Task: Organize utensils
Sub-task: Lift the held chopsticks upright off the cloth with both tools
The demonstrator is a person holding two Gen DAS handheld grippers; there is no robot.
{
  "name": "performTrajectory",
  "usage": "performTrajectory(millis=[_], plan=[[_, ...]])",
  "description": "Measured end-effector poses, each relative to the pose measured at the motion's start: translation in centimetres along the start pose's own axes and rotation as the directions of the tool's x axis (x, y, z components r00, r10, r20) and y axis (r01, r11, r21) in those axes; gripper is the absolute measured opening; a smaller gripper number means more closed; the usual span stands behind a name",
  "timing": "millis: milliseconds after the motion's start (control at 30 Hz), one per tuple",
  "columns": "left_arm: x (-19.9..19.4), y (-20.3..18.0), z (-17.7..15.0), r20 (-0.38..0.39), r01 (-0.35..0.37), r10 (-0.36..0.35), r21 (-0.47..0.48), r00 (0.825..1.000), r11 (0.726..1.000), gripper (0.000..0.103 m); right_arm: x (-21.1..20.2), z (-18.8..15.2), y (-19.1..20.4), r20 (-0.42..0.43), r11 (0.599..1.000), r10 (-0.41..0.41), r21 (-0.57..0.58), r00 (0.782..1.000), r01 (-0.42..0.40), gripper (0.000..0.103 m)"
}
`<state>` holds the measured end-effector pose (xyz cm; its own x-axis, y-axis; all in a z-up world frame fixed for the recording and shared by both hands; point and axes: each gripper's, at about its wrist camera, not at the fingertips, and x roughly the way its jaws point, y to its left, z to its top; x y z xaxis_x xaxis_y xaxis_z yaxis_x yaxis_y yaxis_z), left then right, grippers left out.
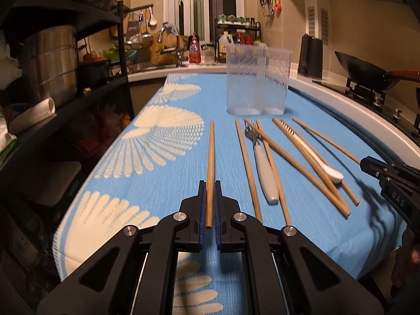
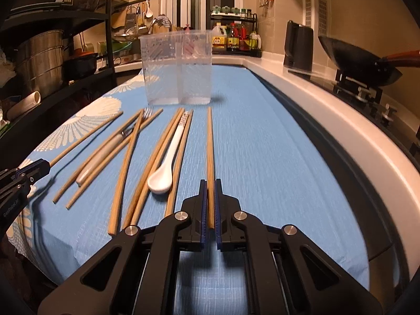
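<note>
At the near table edge, left tool (image 1: 209,183) clamped on one wooden chopstick (image 1: 210,155), right tool (image 2: 209,182) clamped on another chopstick (image 2: 210,141), both pointing away over the blue tablecloth (image 2: 262,157). Between them lie loose chopsticks (image 2: 155,157), a white spoon (image 2: 165,168) and a fork (image 1: 260,162). Beyond stands a clear two-compartment holder (image 2: 176,68), empty.

Black wok (image 2: 359,60), kettle (image 2: 299,47), steel pot (image 1: 50,63)
</note>
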<state>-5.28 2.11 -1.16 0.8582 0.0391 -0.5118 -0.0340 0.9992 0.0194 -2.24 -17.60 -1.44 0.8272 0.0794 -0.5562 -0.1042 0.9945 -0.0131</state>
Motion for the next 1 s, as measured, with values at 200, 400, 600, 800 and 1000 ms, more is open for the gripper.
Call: performTrajectory(millis=[200, 400, 600, 800, 1000], plan=[[-1.2, 0.4, 2.3, 0.085, -0.011, 0.012, -0.006, 0.996, 1.000, 0.006, -2.4, 2.8, 0.5, 0.109, 1.000, -0.018, -0.013, 0.994, 0.019, 0.005], [-0.6, 0.6, 1.7, 0.051, 0.036, -0.036, -0.014, 0.998, 0.999, 0.003, -2.7, 2.6, 0.9, 0.109, 0.998, -0.050, 0.039, 0.993, 0.046, 0.005], [0.2, 1.1, 0.9, 0.006, 0.068, -0.068, -0.035, 0.998, 0.997, 0.000, -1.9, 1.6, 0.7, 0.065, 0.996, -0.054, 0.067, 0.996, 0.050, 0.006], [1.3, 1.0, -1.1, -0.062, 0.069, -0.070, -0.015, 0.996, 0.998, 0.000, -0.6, -0.3, -0.3, 0.003, 0.989, -0.066, 0.134, 0.998, 0.065, 0.006], [1.9, 1.7, -1.6, -0.076, 0.013, -0.015, -0.021, 0.997, 1.000, 0.014, 0.4, -1.5, 0.0, -0.025, 0.991, -0.068, 0.110, 0.997, 0.070, 0.006]])
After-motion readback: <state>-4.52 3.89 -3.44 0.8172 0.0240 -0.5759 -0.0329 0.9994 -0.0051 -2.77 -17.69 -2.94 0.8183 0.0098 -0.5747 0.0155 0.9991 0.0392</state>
